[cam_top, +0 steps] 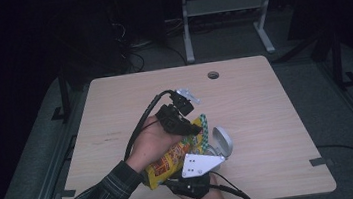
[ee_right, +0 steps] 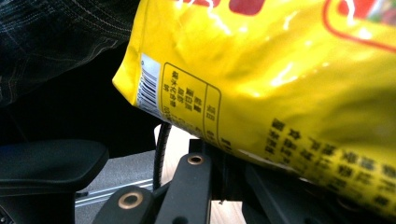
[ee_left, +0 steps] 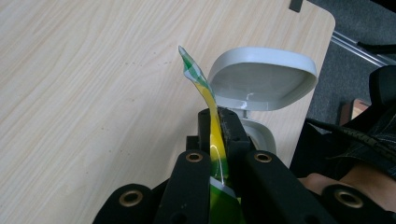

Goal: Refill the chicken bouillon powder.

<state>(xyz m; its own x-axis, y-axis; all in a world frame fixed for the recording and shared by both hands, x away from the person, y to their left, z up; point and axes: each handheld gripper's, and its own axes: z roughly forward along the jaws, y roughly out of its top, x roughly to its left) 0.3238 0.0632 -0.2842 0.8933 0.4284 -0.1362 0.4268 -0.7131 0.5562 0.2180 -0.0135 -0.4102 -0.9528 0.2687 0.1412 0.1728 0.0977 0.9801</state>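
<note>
A yellow snack bag (cam_top: pixel 170 159) with red print hangs above the table's front middle, held between both grippers. My left gripper (cam_top: pixel 194 127) is shut on the bag's green-and-yellow top seam (ee_left: pixel 205 91), which sticks up between its fingertips (ee_left: pixel 218 122). My right gripper (cam_top: pixel 173 181) sits under the bag's lower end with a grey plate (cam_top: pixel 200 164) on top. In the right gripper view the bag (ee_right: pixel 280 70) lies across the jaws, and its bottom edge is pinched at the tips (ee_right: pixel 219 149). Just behind the bag stands a small white container (cam_top: pixel 222 143) with its flip lid (ee_left: pixel 261 79) open.
The wooden table (cam_top: pixel 244 96) has a round cable hole (cam_top: pixel 213 75) near its far edge. A plaid sleeve (cam_top: pixel 100 198) comes in from the bottom left. Cables trail from both grippers. A metal stand (cam_top: pixel 225 18) is on the floor beyond the table.
</note>
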